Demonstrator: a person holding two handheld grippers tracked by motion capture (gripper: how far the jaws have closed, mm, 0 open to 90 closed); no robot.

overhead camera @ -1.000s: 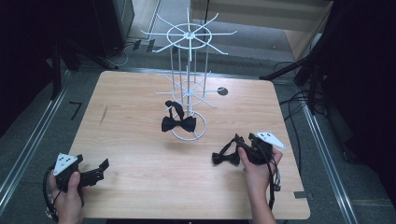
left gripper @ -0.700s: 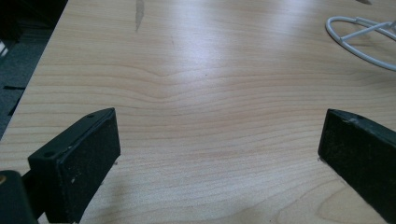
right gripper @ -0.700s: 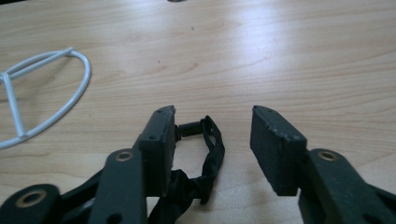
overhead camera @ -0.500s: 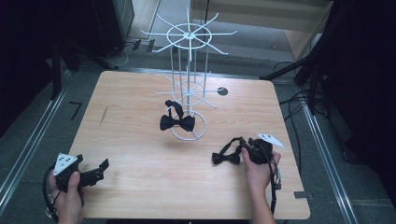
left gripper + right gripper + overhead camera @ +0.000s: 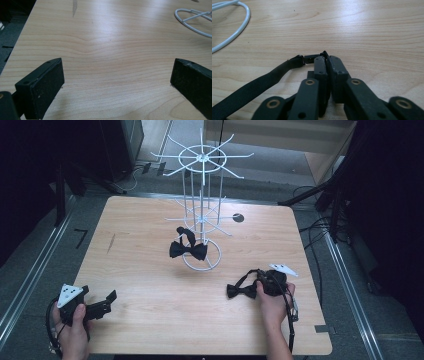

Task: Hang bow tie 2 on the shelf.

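A black bow tie [image 5: 241, 291] lies flat on the wooden table [image 5: 150, 270], near the right front edge, with its strap [image 5: 249, 92] looping back toward the person's right hand. The right gripper [image 5: 260, 287] is held low over the table, its jaws just drawn together on the strap close to the small clasp [image 5: 310, 58]; in the right gripper view the two black jaws are seen pressed nearly flat against each other with the strap's end pinched between them, a grip probably chosen because the thin band is easier to catch than the bow itself. Whether the pads bite the band or the clasp cannot be made out. A white wire rack [image 5: 202, 215] stands mid-table, and a second bow tie [image 5: 187, 250] hangs from a low arm of it, which suggests the gripped one is meant for a hook as well. The left gripper [image 5: 107, 300] is rested at the front left corner, jaws spread wide over bare wood, well apart from everything, apparently kept out of the way. The bow is hidden in the right gripper view.
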